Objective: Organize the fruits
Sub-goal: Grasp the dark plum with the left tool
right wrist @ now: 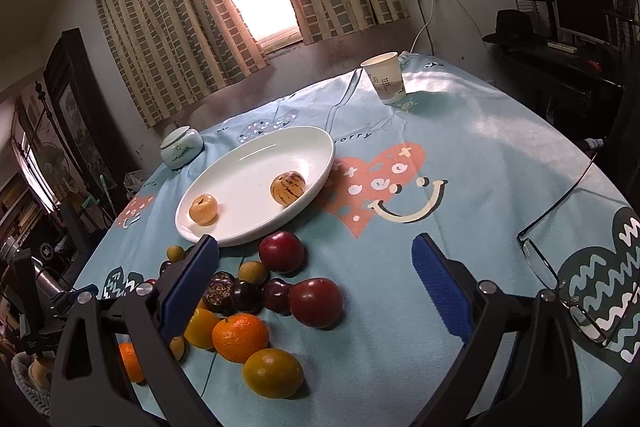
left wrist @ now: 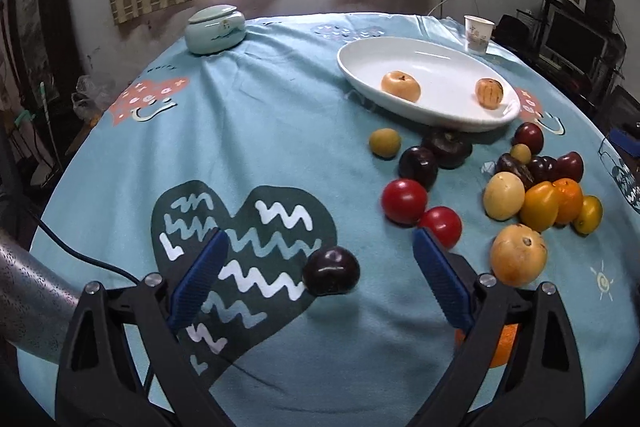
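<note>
A white oval plate [left wrist: 440,59] holds a tan round fruit [left wrist: 400,86] and a striped tan fruit [left wrist: 489,93]; it also shows in the right wrist view [right wrist: 256,163]. Loose fruits lie near it: two red tomatoes [left wrist: 404,201], dark plums [left wrist: 418,167], yellow fruits [left wrist: 503,195], an orange [right wrist: 240,337]. My left gripper [left wrist: 318,247] is open, with a dark plum [left wrist: 331,270] on the cloth between its fingers. My right gripper [right wrist: 316,255] is open and empty above a dark red plum [right wrist: 315,302].
A pale green lidded jar [left wrist: 215,29] stands at the far left of the blue tablecloth [left wrist: 248,147]. A paper cup [right wrist: 385,77] stands at the far edge. Eyeglasses [right wrist: 560,267] lie at the right. A dark cabinet with a monitor [right wrist: 580,7] stands beyond the table.
</note>
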Demonstrator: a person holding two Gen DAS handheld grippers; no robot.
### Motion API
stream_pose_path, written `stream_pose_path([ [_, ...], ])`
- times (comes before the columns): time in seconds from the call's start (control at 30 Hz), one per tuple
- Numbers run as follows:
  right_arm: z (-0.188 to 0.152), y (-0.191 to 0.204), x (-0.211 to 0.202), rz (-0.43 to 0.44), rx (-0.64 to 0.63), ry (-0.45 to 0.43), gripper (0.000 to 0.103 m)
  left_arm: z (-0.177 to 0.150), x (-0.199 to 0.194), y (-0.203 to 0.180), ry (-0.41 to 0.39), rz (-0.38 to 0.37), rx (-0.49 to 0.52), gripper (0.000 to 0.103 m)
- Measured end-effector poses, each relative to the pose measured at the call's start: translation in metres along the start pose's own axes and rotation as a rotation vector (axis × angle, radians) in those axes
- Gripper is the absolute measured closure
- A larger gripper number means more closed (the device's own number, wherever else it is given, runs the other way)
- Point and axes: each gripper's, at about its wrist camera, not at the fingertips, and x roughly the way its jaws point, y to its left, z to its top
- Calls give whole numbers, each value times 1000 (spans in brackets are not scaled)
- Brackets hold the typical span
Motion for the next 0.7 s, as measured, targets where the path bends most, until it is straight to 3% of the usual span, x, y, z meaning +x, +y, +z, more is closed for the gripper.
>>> stream_pose_path([
  [0.1, 0, 0, 0, -1, 0, 3, 6, -1, 4, 7, 27, -49, -42, 24],
  [0.17, 0, 0, 1, -3, 2, 6, 5, -5, 6, 5, 54, -88, -38, 49],
  [0.2, 0, -1, 1, -4, 4, 7, 5, -8, 7, 0, 74, -108, -17, 52],
  [0.3, 0, -1, 1, -4, 9, 10, 5, -13, 2, -11, 73, -95, 38, 52],
  [0.5, -1, 0, 3, -3, 4, 15, 5, -14, 15, 5, 141, -97, -41, 49],
  [0.7, -2, 2, 3, -2, -1, 23, 5, -14, 20, 6, 163, -113, -42, 50],
])
